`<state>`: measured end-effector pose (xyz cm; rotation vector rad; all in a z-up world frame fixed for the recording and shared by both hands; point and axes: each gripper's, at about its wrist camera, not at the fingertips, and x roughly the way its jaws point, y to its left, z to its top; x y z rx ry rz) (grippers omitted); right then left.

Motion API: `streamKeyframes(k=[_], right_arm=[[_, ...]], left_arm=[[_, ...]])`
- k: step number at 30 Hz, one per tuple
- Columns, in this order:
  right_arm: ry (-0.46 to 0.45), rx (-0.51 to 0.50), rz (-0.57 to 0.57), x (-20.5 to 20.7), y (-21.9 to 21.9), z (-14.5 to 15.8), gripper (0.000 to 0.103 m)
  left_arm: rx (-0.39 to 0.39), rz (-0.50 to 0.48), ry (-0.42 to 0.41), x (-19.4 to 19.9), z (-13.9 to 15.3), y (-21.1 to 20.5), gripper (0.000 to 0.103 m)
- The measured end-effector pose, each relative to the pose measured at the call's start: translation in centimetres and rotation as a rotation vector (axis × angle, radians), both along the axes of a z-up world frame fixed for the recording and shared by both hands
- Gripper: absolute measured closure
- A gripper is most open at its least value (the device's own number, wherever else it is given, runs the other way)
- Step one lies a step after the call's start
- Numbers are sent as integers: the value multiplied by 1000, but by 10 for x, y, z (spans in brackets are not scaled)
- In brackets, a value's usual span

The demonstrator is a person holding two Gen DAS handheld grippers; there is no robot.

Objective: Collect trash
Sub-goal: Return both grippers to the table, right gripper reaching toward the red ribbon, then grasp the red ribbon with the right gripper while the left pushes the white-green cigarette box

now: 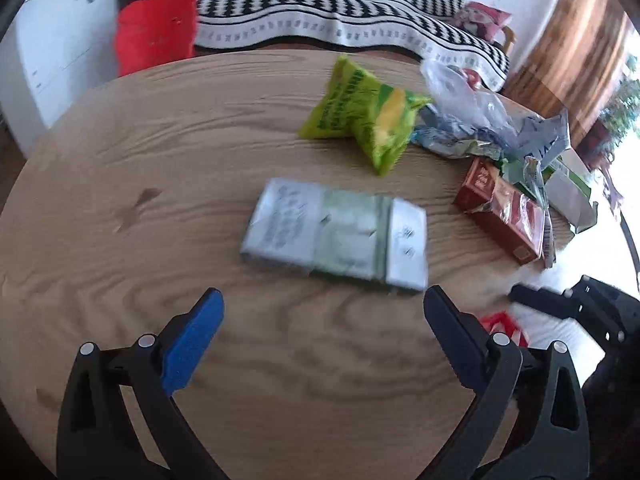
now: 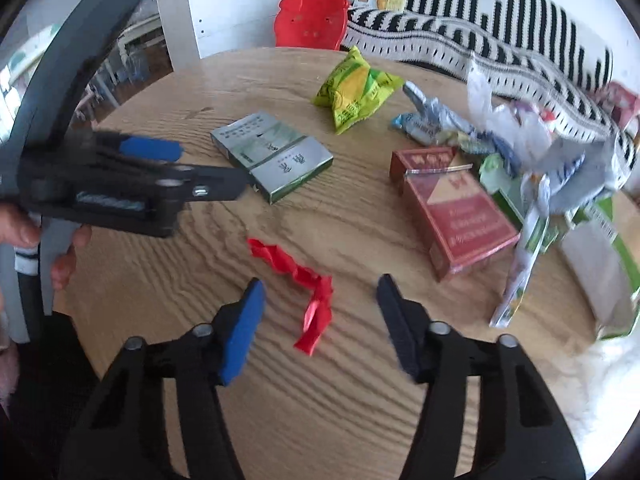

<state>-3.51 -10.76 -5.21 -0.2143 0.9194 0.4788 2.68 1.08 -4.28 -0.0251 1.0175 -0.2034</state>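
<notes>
A round wooden tabletop [image 2: 280,420] fills both views. Behind it runs a sofa under a black-and-white patterned blanket [image 2: 460,36], with a white cabinet [image 2: 208,12] to the left and a red plastic chair back [image 2: 310,20] pushed against the tabletop's far edge.

The trash is scattered over the far and right part of the tabletop. At the right edge sits a loose heap of crumpled clear and bluish plastic wrappers [image 2: 532,140] mixed with a green-and-white paper bag [image 2: 616,248]. Just in front of the heap lies an open red cigarette pack [image 2: 460,208], touching the wrappers. A grey-green flat box [image 1: 336,232] lies near the middle, apart from the rest, and a puffy yellow-green snack bag [image 1: 368,120] sits beyond it, close to the wrapper heap.

The smallest piece, a twisted red strip of wrapper [image 2: 304,288], lies flat on bare wood nearer the person.

The right gripper [image 2: 320,320] points down at that strip, its jaws partway apart; the strip's lower end lies between the blue pads, which do not touch it. Nothing blocks it.

The left gripper [image 1: 324,320] hovers with jaws wide and empty, just short of the grey-green box. In the right wrist view it reaches in from the left, held by a hand [image 2: 60,248], with its tip at the box's near corner.
</notes>
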Motion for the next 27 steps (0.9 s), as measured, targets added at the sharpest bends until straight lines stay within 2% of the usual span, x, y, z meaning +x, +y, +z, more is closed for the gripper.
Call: streamKeyframes(k=[1, 4, 10, 13, 15, 19, 21, 24, 27], right_arm=[[-7, -2, -5, 1, 0, 0, 66], [-13, 15, -14, 1, -4, 1, 75], [-19, 41, -13, -2, -8, 1, 75], [-27, 37, -7, -3, -9, 2, 75], [-30, 39, -8, -3, -10, 2, 75], [-32, 37, -10, -3, -11, 2, 75], [-32, 38, -14, -3, -12, 2, 75], [-35, 39, -18, -2, -14, 2, 75], [-44, 31, -22, -1, -13, 2, 75]], left_arm=[[-1, -11, 2, 5, -1, -3, 6], [28, -29, 3, 18, -3, -11, 6], [33, -39, -2, 37, -4, -8, 6], [8, -40, 2, 37, -2, -5, 6], [26, -32, 2, 38, -3, -5, 6], [42, 13, 6, 42, -4, 7, 6], [40, 65, 10, 43, -3, 21, 6], [-15, 106, 0, 39, 4, 32, 6], [-50, 76, -28, 33, 18, 13, 6]])
